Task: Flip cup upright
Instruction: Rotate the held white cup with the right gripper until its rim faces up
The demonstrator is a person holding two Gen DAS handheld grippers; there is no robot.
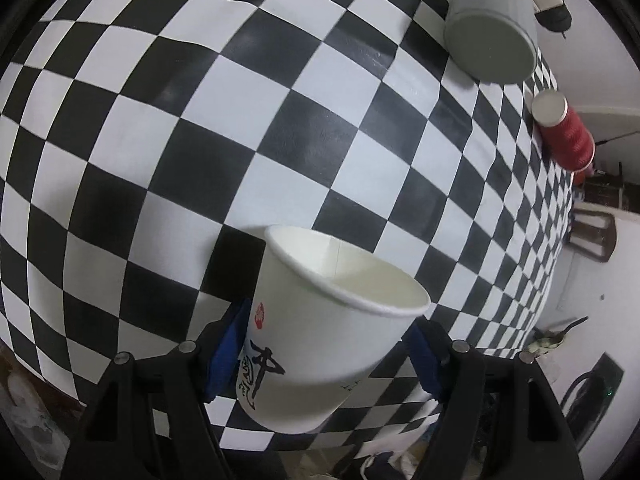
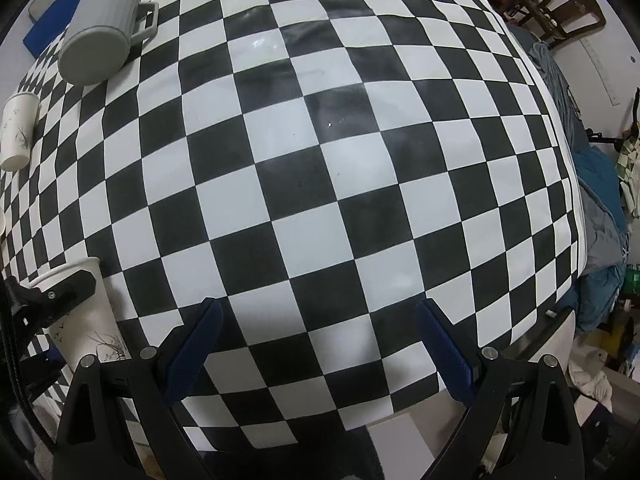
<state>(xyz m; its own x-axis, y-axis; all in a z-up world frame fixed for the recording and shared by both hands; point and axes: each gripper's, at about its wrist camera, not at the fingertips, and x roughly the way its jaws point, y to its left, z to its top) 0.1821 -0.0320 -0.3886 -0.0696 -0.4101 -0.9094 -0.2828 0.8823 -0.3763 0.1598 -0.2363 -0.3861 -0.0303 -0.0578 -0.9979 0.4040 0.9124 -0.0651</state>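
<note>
I am holding the left gripper [image 1: 324,356] closed on the white paper cup [image 1: 320,344], its blue pads [image 1: 226,350] pressing the wall on either side at about mid-height. The cup is sitting between the fingers with its open rim pointing up and away from the camera, tilted a little toward the right, and it appears to be lifted off or just above the checkered desk [image 1: 200,128]; I cannot tell whether its base is touching. From the right wrist view the same cup [image 2: 86,312] is showing at the far left with the other gripper's black finger across it.

I am judging this cup to be very light and thin-walled, so it is going to dent if I squeeze hard, and the waxy paper may slip if I squeeze too little. The rolled rim is the stiffest part, and the base ring is stiff too; gripping low on the wall, as now, seems the safer hold.

The right gripper [image 2: 320,352] is hanging wide open over bare desk, holding nothing.

Farther out, a grey mug [image 1: 492,24] is lying on its side, a red cup [image 1: 564,132] is lying near the desk edge, and a second white paper cup [image 2: 18,132] is standing mouth-down.
</note>
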